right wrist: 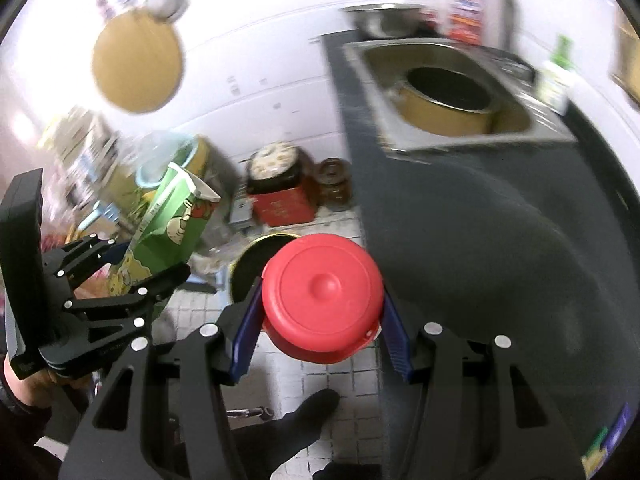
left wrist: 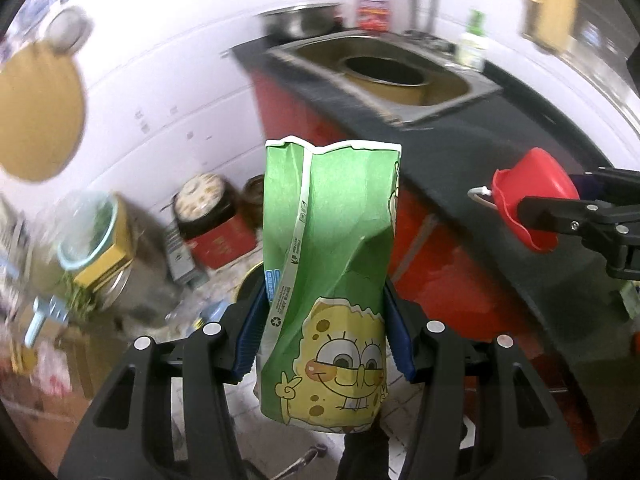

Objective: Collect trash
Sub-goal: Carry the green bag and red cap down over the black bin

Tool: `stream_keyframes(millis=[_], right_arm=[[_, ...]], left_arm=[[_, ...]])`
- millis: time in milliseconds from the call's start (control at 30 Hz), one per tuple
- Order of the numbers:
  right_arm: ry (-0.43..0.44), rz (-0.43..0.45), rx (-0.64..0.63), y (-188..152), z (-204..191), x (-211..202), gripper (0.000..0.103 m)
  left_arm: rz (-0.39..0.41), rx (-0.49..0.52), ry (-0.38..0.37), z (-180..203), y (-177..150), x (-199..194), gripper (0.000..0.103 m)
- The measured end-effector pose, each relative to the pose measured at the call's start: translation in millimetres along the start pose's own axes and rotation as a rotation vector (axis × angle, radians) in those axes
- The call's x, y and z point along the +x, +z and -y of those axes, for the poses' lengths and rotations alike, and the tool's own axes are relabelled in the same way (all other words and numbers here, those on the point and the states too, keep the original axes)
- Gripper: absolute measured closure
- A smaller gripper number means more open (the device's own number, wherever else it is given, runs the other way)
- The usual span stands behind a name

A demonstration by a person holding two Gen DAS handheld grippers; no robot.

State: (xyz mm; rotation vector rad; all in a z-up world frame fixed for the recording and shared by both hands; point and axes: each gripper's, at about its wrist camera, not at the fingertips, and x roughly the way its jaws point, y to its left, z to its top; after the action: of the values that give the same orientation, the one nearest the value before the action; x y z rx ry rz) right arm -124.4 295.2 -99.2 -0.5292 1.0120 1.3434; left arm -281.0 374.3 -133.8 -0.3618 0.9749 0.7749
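My left gripper (left wrist: 322, 332) is shut on a crumpled green SpongeBob carton (left wrist: 332, 264), held upright in the air beside the counter. It also shows in the right wrist view (right wrist: 168, 228), at the left, with the left gripper (right wrist: 120, 276) around it. My right gripper (right wrist: 322, 320) is shut on a red plastic cup (right wrist: 322, 300), its base facing the camera. In the left wrist view the red cup (left wrist: 528, 196) and right gripper (left wrist: 536, 216) are at the right, over the counter edge. A dark round bin (right wrist: 256, 264) stands on the floor below the cup.
A dark countertop (right wrist: 460, 240) with red cabinet fronts (left wrist: 440, 264) runs to the right. A steel sink (left wrist: 384, 80) holds a yellow pot (right wrist: 444, 104). A red box (right wrist: 280, 204), jars and clutter (left wrist: 92, 248) stand on the tiled floor along the white wall.
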Motion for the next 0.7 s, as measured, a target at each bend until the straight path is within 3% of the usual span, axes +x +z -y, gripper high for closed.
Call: stream_keyframes(millis=[367,700], right_arm=[[0.087,-0.081,-0.113,38.2,-74.4,75.1,0.049],[0.105,-0.173,-0.103,41.0,-80.5,176.8,0.049]], left_arm=[[-0.061,-0.114,0.054,-68.0,-23.5,24.5,0.05],[-0.124,-0.177,0.03,-97.1,-53.3,114.8,0.05]])
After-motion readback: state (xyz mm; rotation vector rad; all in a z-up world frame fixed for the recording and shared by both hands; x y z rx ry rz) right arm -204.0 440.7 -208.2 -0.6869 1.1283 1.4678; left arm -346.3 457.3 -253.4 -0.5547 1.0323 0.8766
